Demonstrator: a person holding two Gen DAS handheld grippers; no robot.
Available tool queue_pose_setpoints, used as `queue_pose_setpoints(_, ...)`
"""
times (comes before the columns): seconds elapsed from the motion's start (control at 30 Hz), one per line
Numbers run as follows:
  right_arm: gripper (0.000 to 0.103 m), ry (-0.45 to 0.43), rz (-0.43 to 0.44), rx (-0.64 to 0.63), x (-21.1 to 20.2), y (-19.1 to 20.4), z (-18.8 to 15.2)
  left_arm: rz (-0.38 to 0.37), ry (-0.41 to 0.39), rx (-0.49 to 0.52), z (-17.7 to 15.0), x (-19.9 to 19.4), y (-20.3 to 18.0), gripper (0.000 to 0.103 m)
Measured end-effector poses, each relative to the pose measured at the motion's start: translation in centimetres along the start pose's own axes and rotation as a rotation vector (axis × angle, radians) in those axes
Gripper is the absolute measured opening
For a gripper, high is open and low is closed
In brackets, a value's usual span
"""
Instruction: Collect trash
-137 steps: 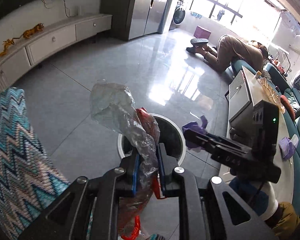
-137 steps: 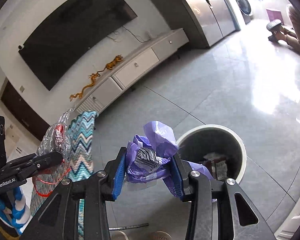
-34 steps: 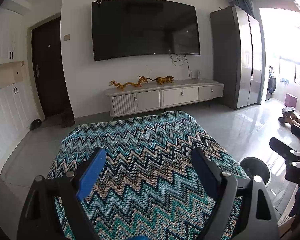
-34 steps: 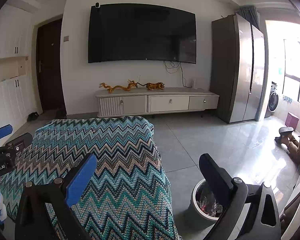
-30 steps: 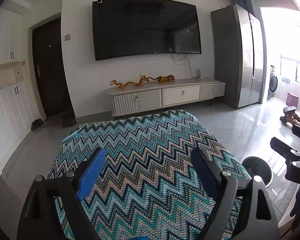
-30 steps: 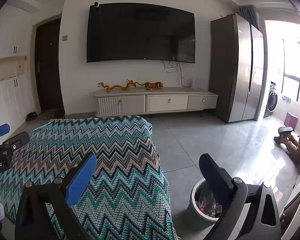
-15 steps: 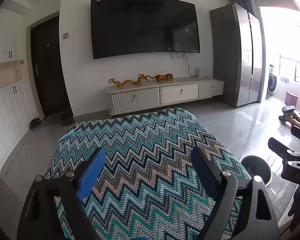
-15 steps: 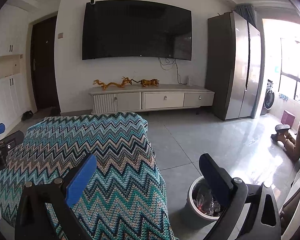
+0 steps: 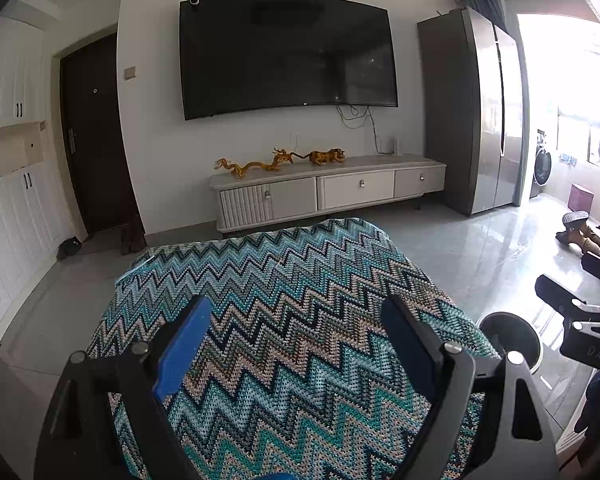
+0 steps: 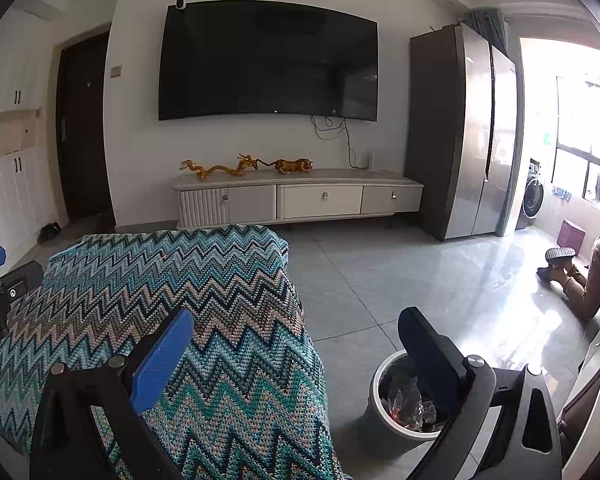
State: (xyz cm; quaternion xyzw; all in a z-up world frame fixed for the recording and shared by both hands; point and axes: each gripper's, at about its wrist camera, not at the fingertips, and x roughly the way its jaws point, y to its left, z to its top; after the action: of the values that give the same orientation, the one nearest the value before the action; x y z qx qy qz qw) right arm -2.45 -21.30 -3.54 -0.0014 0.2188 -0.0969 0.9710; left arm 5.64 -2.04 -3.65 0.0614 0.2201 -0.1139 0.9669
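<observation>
With both my left tongs (image 9: pixel 296 340) and right tongs (image 10: pixel 296 344) wide and empty over the zigzag blanket (image 10: pixel 204 292), wrappers sit in the bin (image 10: pixel 374 408); next I judge: find more trash.

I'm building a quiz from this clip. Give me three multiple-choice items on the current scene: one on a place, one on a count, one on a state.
1. Where is the trash bin?
A. On the floor, right of the zigzag blanket
B. On the TV cabinet
C. Beside the dark door

2. How many handles show on the TV cabinet front?
A. One
B. Three
C. Five

3. What state is the right gripper in?
A. Shut on a purple bag
B. Shut, empty
C. Open, empty

Answers:
1 A: it stands on the grey tiles by the blanket's right edge.
2 B: three small handles show.
3 C: its fingers are spread wide with nothing between.
</observation>
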Motion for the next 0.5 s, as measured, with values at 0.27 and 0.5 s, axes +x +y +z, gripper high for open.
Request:
queue_pose_setpoints(0.27,0.103,-0.004,-0.013,0.006,-0.23,-0.12,-0.04,-0.007,-0.008,-0.001,0.09,-0.28,-0.15,0.087)
queue_pose_setpoints(0.5,0.103,-0.014,-0.044,0.017,-0.83,-0.53,0.03,-0.029,-0.019,0.002,0.19,-0.34,-0.36,0.087)
